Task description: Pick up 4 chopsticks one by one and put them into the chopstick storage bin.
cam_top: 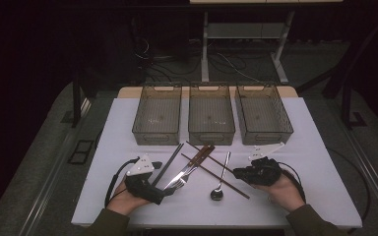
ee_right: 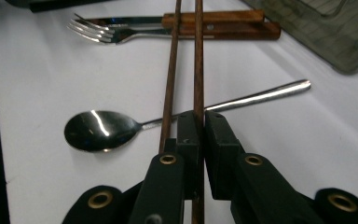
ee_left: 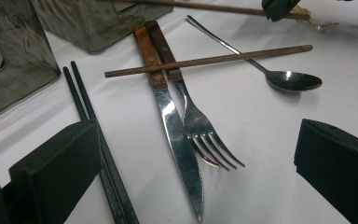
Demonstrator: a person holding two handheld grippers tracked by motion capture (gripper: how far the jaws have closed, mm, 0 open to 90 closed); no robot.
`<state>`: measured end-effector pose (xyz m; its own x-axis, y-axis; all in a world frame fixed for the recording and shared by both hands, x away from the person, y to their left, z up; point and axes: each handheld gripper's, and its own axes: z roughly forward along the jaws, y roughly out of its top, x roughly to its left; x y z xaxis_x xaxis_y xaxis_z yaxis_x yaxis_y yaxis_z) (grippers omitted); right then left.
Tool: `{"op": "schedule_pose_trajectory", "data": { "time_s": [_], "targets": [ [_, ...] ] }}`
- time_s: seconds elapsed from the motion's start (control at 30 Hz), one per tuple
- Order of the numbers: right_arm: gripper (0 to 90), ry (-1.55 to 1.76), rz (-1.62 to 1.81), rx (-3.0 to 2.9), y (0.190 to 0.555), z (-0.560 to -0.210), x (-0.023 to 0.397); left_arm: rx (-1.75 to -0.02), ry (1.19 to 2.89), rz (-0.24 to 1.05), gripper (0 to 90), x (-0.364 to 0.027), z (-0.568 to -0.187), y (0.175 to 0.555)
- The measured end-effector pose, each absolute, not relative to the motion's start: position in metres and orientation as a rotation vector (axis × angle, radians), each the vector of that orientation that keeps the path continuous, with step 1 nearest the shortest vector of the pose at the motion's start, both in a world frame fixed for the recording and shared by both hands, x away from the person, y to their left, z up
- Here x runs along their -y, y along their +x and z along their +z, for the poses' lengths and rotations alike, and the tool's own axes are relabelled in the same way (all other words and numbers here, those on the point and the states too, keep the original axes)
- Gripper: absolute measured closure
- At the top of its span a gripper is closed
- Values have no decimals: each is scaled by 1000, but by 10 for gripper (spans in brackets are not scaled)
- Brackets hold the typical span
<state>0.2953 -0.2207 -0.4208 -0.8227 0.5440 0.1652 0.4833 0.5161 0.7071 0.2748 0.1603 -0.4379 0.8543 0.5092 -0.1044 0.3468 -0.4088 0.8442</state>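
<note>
Near edge of white table point(cam_top: 315, 196): bare strip in front of both hands, and open cloth to the outer left and right of them.

Left gripper point(cam_top: 165, 192), held in left hand point(cam_top: 125, 196): jaws spread wide, nothing between them. In the left gripper view its jaws straddle the knife point(ee_left: 175, 130) tip and fork point(ee_left: 200, 128) tines without touching either; the pair of black chopsticks point(ee_left: 91, 135) runs just beside the left jaw.

Right gripper point(cam_top: 236, 172), in right hand point(cam_top: 283, 189): jaws pressed onto one brown chopstick point(ee_right: 198, 60), gripped near its end; second brown chopstick point(ee_right: 170, 70) lies alongside, just outside the jaws. Both sticks run over the spoon point(ee_right: 98, 130) handle and reach the wooden handles of knife and fork.

Centre: cutlery is clustered between the grippers, spoon bowl nearest the person.

Far: three clear bins point(cam_top: 211, 114) sit in a row by the table's far edge, narrow gaps between them, cutlery just short of them.
</note>
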Motion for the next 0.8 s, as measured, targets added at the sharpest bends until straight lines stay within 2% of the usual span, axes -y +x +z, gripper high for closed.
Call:
{"op": "schedule_pose_trajectory", "data": {
  "time_s": [0.8],
  "targets": [
    [842,955,1317,-2564,317,-398,201,-616,2049,216,0,-156,-437,274]
  ]
}}
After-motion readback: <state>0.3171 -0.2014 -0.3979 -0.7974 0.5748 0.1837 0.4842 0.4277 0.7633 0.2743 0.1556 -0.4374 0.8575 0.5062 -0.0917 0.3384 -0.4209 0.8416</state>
